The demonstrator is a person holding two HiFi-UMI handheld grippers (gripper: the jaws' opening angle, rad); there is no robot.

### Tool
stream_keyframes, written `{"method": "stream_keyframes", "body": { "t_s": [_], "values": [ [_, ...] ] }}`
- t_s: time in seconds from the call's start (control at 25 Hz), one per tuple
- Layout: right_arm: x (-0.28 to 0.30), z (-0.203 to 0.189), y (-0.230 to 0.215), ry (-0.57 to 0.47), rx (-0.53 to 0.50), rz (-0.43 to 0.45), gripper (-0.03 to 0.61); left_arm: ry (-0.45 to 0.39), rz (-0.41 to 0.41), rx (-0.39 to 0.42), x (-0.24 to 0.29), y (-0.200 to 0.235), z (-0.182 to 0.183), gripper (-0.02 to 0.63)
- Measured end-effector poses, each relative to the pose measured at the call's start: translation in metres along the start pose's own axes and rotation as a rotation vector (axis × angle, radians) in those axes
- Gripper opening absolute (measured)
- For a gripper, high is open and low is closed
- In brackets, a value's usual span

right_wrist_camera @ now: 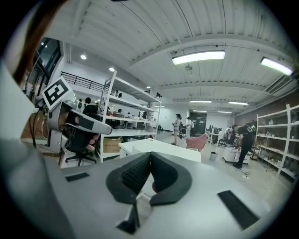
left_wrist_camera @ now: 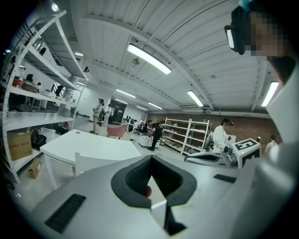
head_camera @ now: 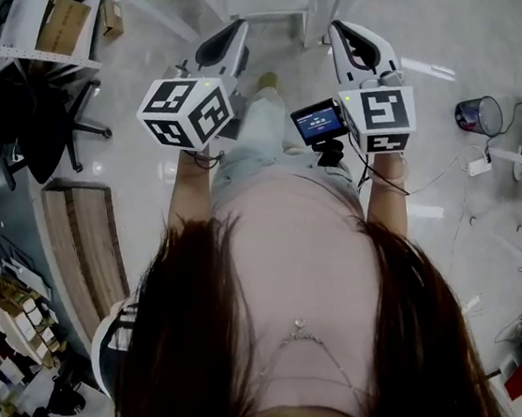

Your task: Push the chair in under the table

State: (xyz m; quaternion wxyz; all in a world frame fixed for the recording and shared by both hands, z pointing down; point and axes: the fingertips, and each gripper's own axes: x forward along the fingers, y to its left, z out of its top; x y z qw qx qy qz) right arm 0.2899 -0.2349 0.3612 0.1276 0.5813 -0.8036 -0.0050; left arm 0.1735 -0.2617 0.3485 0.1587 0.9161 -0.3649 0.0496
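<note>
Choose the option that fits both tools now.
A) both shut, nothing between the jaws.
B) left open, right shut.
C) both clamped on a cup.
A: the left tool and right tool each show jaws meeting at the tip with nothing held.

floor [head_camera: 465, 27]: glossy pale grey, seen across the head view.
table [left_wrist_camera: 93, 144]: white, stood on the floor, lower left of the left gripper view.
office chair [head_camera: 52, 124]: black, upper left.
wooden board [head_camera: 82, 253]: laid flat, left.
waste bin [head_camera: 479, 116]: right, power strip [head_camera: 479, 166] near it.
</note>
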Motion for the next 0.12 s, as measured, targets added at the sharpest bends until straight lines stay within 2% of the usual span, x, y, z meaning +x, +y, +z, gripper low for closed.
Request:
{"method": "stream_keyframes", "body": {
  "t_s": [0.12],
  "values": [
    [0.038, -0.004, -0.009, 0.015, 0.008, -0.004, 0.021, 0.007, -0.01, 0.002, 0.027, 0.033, 0.004, 0.008]
  ]
}}
